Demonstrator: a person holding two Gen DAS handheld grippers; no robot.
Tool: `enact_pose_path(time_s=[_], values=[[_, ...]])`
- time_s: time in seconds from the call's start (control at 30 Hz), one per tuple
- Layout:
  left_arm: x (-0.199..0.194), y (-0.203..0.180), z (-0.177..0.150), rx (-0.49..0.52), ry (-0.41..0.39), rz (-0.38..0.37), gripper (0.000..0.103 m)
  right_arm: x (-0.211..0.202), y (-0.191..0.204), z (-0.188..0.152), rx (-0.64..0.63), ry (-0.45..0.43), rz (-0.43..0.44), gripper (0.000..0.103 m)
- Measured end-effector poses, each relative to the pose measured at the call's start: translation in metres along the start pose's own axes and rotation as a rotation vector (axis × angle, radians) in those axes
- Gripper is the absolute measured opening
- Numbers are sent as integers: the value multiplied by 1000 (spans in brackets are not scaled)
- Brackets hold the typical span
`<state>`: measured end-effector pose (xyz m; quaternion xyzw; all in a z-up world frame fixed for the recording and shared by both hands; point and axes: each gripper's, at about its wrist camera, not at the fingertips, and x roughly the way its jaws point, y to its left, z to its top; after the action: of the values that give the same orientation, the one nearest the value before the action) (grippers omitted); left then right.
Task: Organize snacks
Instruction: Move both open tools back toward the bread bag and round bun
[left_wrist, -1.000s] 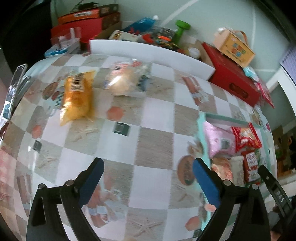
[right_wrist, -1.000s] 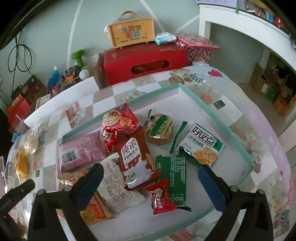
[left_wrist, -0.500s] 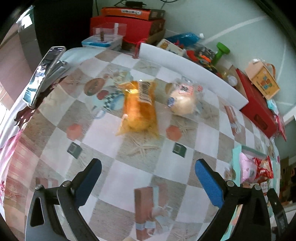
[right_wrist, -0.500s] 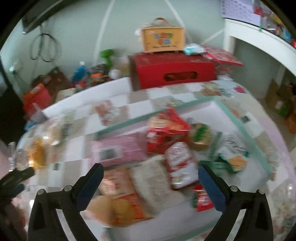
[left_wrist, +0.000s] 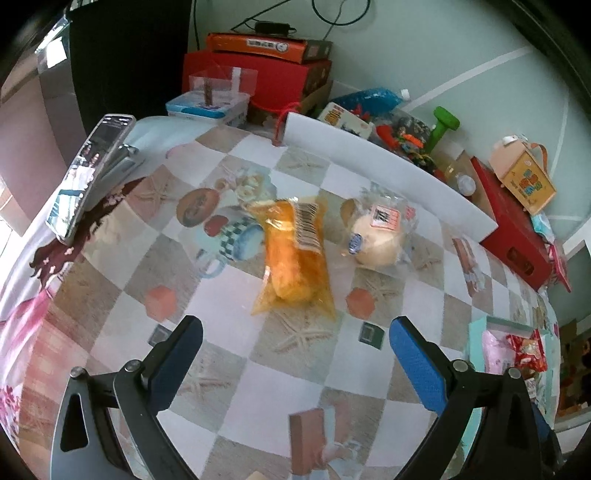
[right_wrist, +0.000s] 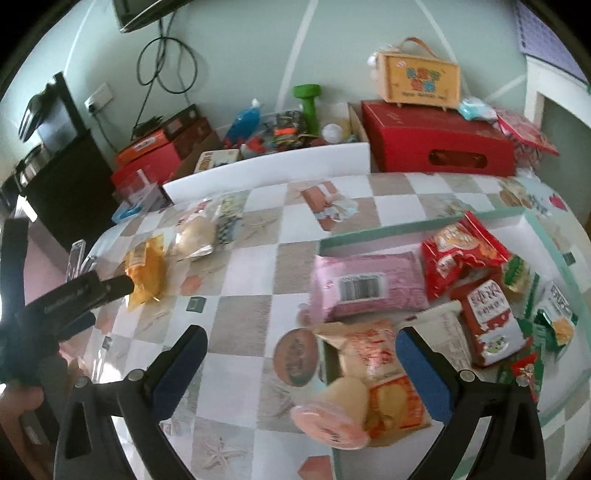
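Overhead, two tools hang above a bench (left_wrist: 229, 373) covered by a checkered cloth. The left tool (left_wrist: 295, 347) has its two blue-padded fingers (left_wrist: 415, 363) spread wide with nothing between them; it points down at two loose snacks lying side by side on the cloth: one orange bag with a barcode label (left_wrist: 295, 258) and, just to its right, one clear-wrapped pale bun (left_wrist: 378, 236). The two packets sit near each other but apart.

The right tool (right_wrist: 301, 352) is likewise released and empty, its fingers straddling the near left corner of one shallow teal-rimmed tray (right_wrist: 424, 229). Inside the tray lies a crowd of packets: one pink pack with a barcode (right_wrist: 365, 288), one red crinkled bag (right_wrist: 461, 254), one red-and-white milk-candy pouch (right_wrist: 493, 321), one pale packet with red print (right_wrist: 369, 354), one orange-and-yellow pack (right_wrist: 397, 404) with a round pink-rimmed pastry (right_wrist: 332, 417) overlapping it at the near edge, one small red candy (right_wrist: 524, 369), and several green packets at the right, too crowded to count. In the right wrist view the orange bag and the bun lie well to the left of the tray.

Behind the bench stand one red carton (right_wrist: 439, 144), one yellow carry box (right_wrist: 421, 81) atop it, and one green dumbbell (right_wrist: 308, 101).
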<state>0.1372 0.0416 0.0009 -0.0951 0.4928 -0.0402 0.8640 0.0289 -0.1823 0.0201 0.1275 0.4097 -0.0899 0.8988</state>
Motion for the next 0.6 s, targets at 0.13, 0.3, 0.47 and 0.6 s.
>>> enact_pose_path(time_s=[0.13, 0.3, 0.47, 0.6], values=[[2, 7, 7, -5, -27, -7, 101, 4, 14, 4, -26, -7, 7, 103], [12, 19, 15, -58, -44, -39, 101, 16, 29, 15, -18, 18, -9, 103], [24, 26, 24, -53, -52, -41, 101, 32, 42, 38, 13, 40, 43, 103], [34, 30, 29, -52, -48, -66, 101, 48, 52, 63, 33, 55, 88, 103]])
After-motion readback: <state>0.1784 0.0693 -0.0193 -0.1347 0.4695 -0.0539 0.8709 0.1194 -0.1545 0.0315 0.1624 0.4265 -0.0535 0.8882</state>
